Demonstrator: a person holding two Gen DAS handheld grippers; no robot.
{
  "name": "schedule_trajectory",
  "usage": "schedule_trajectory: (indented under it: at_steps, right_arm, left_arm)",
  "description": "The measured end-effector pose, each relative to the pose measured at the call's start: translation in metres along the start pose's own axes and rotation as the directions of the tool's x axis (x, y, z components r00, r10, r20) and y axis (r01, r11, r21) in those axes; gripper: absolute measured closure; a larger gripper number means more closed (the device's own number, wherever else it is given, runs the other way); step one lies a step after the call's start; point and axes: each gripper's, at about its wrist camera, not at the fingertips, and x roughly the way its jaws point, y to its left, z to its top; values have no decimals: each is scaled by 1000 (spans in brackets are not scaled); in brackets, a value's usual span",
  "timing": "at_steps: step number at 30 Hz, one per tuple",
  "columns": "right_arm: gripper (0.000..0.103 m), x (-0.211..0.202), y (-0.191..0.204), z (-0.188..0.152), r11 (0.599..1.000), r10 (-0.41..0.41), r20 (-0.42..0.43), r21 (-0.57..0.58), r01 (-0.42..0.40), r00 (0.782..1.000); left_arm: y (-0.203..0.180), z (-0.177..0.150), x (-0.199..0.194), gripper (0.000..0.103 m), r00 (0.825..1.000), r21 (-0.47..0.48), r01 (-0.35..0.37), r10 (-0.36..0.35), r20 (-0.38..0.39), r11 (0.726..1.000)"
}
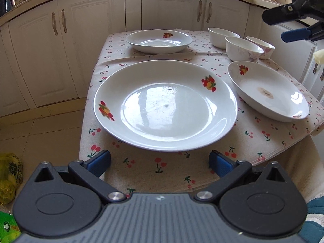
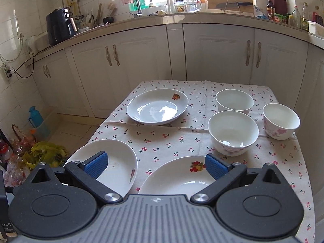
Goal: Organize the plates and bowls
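Three white plates with fruit prints lie on the cherry-print tablecloth (image 1: pixel 162 170). The large plate (image 1: pixel 165 105) sits just ahead of my left gripper (image 1: pixel 160 163), which is open and empty, its blue pads short of the rim. A second plate (image 1: pixel 267 89) lies to the right and a third plate (image 1: pixel 159 40) at the far side. Three white bowls (image 1: pixel 243 48) stand at the far right. My right gripper (image 2: pixel 156 167) is open and empty, hovering above the two near plates (image 2: pixel 178 178) (image 2: pixel 113 166). The far plate (image 2: pixel 157 106) and the bowls (image 2: pixel 232 131) lie beyond it.
Cream kitchen cabinets (image 2: pixel 218 52) close off the far side and the left of the table. Yellow bags (image 2: pixel 46 154) and clutter lie on the tiled floor at the left. My right gripper (image 1: pixel 283 27) hangs at the upper right of the left wrist view.
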Motion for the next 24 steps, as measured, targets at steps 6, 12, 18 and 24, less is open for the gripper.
schedule_trajectory:
  at_steps: [6,12,18,24]
  right_arm:
    - [0,26,2,5,997,79,-37,2,-79,996]
    - [0,55,9,13,986,163,-116,-24,-167,980]
    - [0,80,23,21,973,197,-177,-88,-215,964]
    - [0,105,31,26,949,250,-243,-132,-287,937]
  left_arm:
    - [5,1,3,1,999,23,26,-27,27,999]
    - [6,4,5,0,999,45,42,-43,16,998]
    - [9,4,7,0,998,55,56,-58,31,997]
    - [12,3,7,0,996,79,81,-84,42,994]
